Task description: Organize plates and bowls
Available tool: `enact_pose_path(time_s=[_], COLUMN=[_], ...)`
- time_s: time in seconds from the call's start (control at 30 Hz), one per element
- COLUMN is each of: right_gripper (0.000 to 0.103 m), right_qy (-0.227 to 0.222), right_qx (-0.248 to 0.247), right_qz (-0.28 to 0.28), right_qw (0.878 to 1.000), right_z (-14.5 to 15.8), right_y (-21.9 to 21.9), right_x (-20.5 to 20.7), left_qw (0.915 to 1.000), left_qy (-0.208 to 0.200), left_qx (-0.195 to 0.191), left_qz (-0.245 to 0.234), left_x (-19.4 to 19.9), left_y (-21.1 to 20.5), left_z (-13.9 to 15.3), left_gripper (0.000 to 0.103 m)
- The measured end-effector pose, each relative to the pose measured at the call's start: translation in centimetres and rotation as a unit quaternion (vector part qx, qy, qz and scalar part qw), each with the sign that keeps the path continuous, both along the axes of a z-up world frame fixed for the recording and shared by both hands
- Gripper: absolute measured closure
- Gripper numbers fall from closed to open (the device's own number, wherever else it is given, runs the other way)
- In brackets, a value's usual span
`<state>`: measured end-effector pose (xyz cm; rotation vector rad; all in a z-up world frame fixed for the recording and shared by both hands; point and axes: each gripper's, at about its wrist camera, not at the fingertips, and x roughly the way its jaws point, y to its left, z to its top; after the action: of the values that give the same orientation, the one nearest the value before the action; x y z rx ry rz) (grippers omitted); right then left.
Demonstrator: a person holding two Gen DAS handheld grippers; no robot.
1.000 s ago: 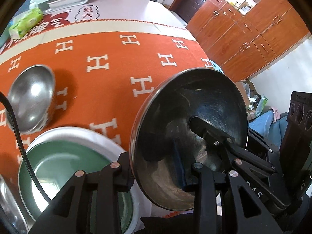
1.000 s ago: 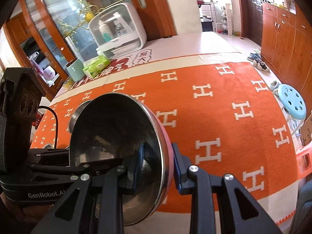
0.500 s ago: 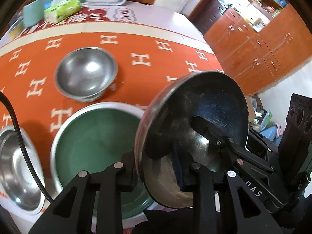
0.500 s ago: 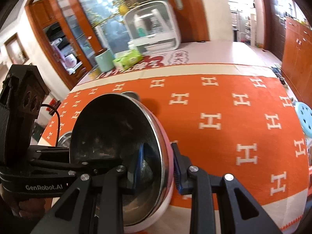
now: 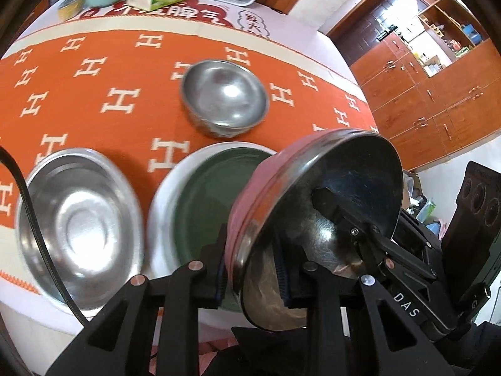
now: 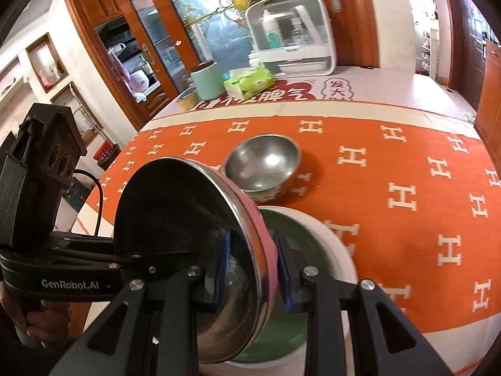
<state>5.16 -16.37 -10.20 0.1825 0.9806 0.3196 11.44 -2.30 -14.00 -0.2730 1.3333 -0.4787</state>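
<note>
A bowl [image 5: 328, 203], steel inside and pink outside, hangs tilted on edge over the green plate [image 5: 203, 197] with the white rim. My left gripper [image 5: 252, 277] has the bowl's rim between its blue pads, and its jaws are closing on it. My right gripper [image 6: 253, 269] is shut on the same bowl [image 6: 175, 219] from the opposite side, one pad inside and one on the pink wall. Beyond the green plate [image 6: 294, 228] a deep steel bowl [image 5: 224, 94] [image 6: 263, 159] stands on the orange cloth. A shallow steel dish [image 5: 78, 222] lies left of the plate.
A tissue pack [image 6: 247, 83], a mint cup [image 6: 205, 81] and a white plastic case [image 6: 291, 37] stand at the table's far edge. A black cable [image 5: 28, 206] crosses the steel dish. Wooden cabinets [image 5: 438, 94] stand to the right, beyond the table.
Both grippers have carried the bowl leftward across the cloth to above the green plate. The deep steel bowl now lies straight ahead, and the shallow dish has come into view.
</note>
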Motion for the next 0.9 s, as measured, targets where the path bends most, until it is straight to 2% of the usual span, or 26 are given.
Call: enact_pose_path(time_s=[0.43, 0.9], right_gripper=[0.076, 0.076], right_qy=[0.014, 0.035], right_qx=[0.008, 0.012], right_qz=[0.03, 0.035], right_qw=[0.999, 0.999], right_z=[-1.0, -2.4], right_y=[7.2, 12.5], right_x=[1.3, 2.9], left_qw=[0.9993, 0.9974], left_qy=[0.019, 0.042], left_qx=[0.019, 0.057], left_qz=[0.025, 0.01], left_x=[0.1, 2.3], left_y=[7.8, 13.1], left_z=[-0.3, -1.5], left_gripper=[0.08, 0.081])
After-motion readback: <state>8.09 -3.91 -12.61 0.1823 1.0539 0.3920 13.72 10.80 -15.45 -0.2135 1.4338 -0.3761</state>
